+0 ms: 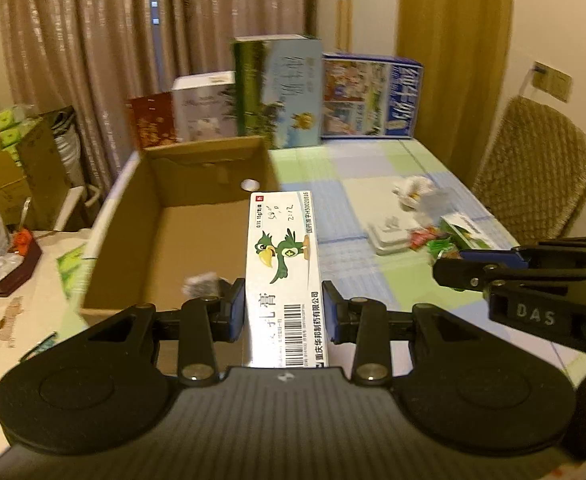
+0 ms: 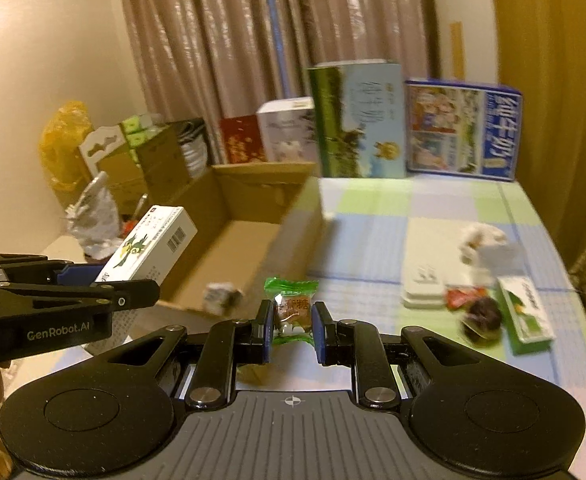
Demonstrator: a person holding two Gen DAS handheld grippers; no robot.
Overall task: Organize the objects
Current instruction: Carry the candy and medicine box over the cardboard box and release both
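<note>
Left gripper [image 1: 283,312] clamped across ointment carton [image 1: 283,264], long axis pointing ahead toward open cardboard box [image 1: 197,220] at centre-left; right gripper [image 2: 293,326] clenched on wrapped candy [image 2: 292,308], farther right above worktop [image 2: 373,216].

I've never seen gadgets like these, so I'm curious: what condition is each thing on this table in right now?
Left gripper: fingers shut on the white parrot box.
White parrot box: held above the table.
Right gripper: fingers shut on the wrapped candy.
Wrapped candy: held, wrapper sealed.
Cardboard box: open-topped, one small item inside.
Milk cartons: upright, closed.
</note>
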